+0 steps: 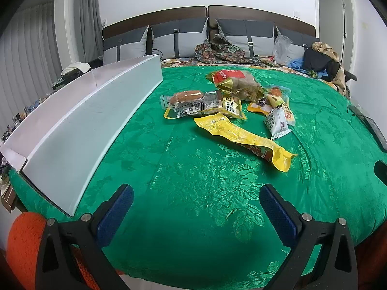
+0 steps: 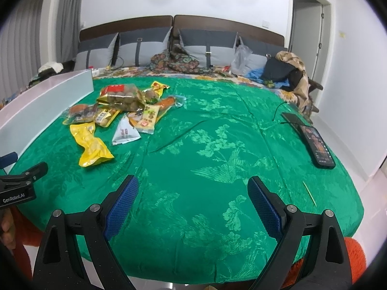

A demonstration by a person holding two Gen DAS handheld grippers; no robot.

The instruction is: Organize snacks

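While both grippers hover over the green cloth [image 1: 193, 181], left gripper [image 1: 196, 211] and right gripper [image 2: 193, 201] have jaws spread wide, holding nothing. Snack packets [image 1: 227, 101] lie piled mid-table, just right of the white tray [image 1: 72, 133]. Phone [image 2: 316, 145] sits far right.

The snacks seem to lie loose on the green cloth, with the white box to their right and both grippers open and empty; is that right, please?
Not quite: the white box stands to the left of the snacks, as both wrist views show. The rest holds: the snacks lie loose on the green cloth, and the left gripper and right gripper are open and empty.
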